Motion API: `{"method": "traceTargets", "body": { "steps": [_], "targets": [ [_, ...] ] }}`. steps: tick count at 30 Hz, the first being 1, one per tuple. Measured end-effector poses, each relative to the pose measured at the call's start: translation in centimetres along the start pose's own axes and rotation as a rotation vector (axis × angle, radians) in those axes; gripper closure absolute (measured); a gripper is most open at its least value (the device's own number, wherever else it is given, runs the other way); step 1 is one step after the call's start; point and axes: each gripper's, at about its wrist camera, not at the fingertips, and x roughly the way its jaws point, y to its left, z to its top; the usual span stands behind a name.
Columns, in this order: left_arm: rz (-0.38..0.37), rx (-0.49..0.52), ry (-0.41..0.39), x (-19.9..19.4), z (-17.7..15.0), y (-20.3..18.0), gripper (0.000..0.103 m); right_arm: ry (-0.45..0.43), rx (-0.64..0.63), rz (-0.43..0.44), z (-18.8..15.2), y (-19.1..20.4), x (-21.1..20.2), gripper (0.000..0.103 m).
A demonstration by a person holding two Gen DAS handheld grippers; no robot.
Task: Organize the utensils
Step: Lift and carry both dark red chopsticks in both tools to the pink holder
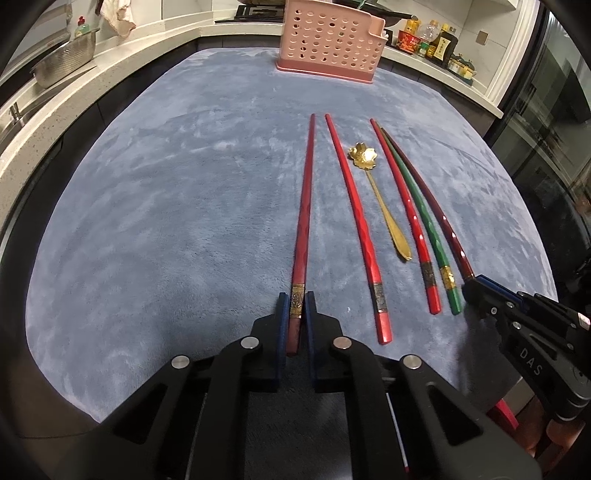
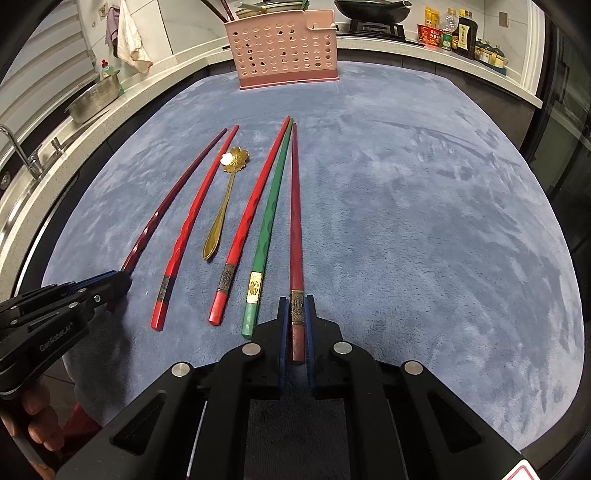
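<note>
Several chopsticks and a gold flower-bowl spoon [image 1: 380, 199] lie side by side on a blue-grey cloth [image 1: 184, 184]. My left gripper [image 1: 296, 295] is shut on the thick end of the leftmost dark red chopstick [image 1: 304, 206]. My right gripper [image 2: 296, 299] is shut on the thick end of the rightmost dark red chopstick [image 2: 295, 206]. Between the two lie a red chopstick [image 2: 195, 218], the spoon [image 2: 221, 206], another red chopstick [image 2: 255, 206] and a green one [image 2: 271, 206]. Each gripper shows in the other's view: the right gripper [image 1: 469, 286], the left gripper [image 2: 125, 278]. A pink perforated basket [image 2: 284, 48] stands at the cloth's far edge.
A stone counter wraps around the cloth. It carries a metal colander [image 2: 92, 99] and a faucet [image 2: 22, 151] on the left, a wok [image 2: 373, 9] on a stove behind the basket, and sauce bottles [image 2: 454, 33] at the back right. A hand [image 2: 33, 417] holds the left tool.
</note>
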Motion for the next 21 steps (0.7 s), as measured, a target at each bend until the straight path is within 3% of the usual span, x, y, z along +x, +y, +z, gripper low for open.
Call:
{"method": "traceTargets", "body": {
  "steps": [10, 21],
  "targets": [
    [-0.024, -0.014, -0.063, -3.3, 1.1, -0.2, 0.096, -0.058, 0.031, 0.020, 1.2, -0.8, -2.7, 0.095],
    [-0.043, -0.016, -0.186, -7.9, 4.8, -0.3, 0.096, -0.174, 0.047, 0.039, 4.5, -1.5, -6.7, 0.096]
  ]
}}
